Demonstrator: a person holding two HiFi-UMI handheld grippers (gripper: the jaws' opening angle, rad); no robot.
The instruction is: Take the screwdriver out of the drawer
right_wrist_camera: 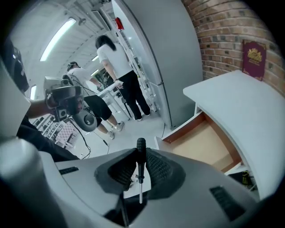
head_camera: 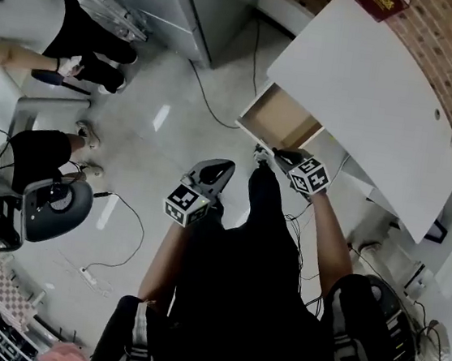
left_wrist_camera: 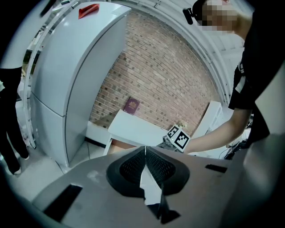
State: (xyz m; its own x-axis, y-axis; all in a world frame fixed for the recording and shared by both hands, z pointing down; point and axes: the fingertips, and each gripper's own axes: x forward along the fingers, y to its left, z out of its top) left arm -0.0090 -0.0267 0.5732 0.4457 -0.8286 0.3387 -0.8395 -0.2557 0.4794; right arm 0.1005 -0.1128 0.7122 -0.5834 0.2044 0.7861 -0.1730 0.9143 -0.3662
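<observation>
R tongs (right_wrist_camera: 141, 171) clamped on screwdriver (right_wrist_camera: 140, 149), just beside drawer (right_wrist_camera: 209, 142) front. Grip firm, draw it away from drawer level. L tongs (left_wrist_camera: 145, 164) together, empty.

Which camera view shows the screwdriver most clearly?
The right gripper view: the screwdriver stands clamped between the fingers, with its black handle and metal shaft plain. In the head view it is too small to make out at the right gripper. The left gripper view does not show it clearly.
</observation>
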